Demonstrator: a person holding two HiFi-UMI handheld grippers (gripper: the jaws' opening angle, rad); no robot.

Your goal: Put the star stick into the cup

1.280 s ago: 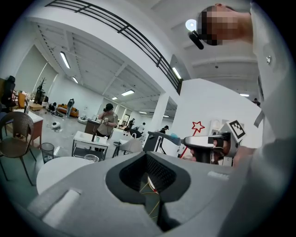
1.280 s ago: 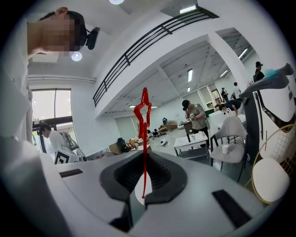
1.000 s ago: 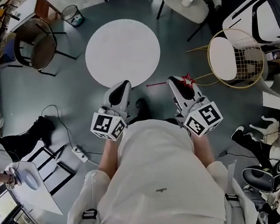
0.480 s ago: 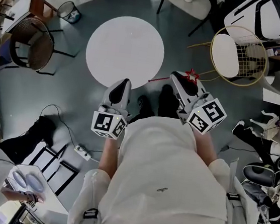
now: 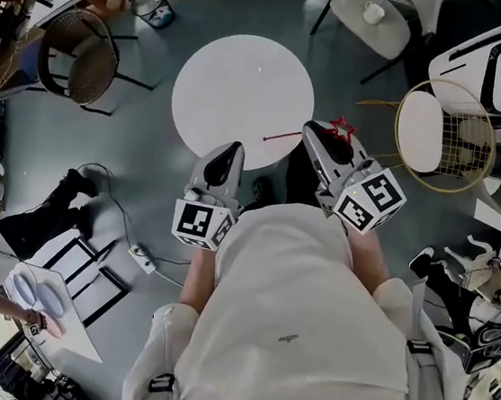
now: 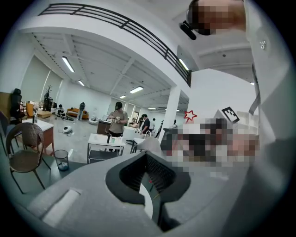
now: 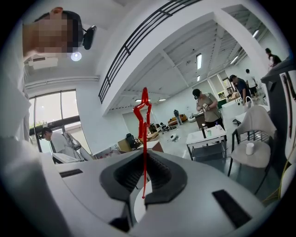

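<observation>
While the right gripper (image 5: 317, 134) clamps the star stick (image 5: 340, 129), the left gripper (image 5: 228, 150) hangs closed, empty, beside a table (image 5: 244, 90).

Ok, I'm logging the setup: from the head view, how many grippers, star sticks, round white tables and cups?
Grippers: 2 (left gripper, right gripper)
Star stick: 1
Round white table: 1
Cup: 1
Total: 5

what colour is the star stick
The star stick is red all over, outline star and stem; clearest in the right gripper view.
</observation>
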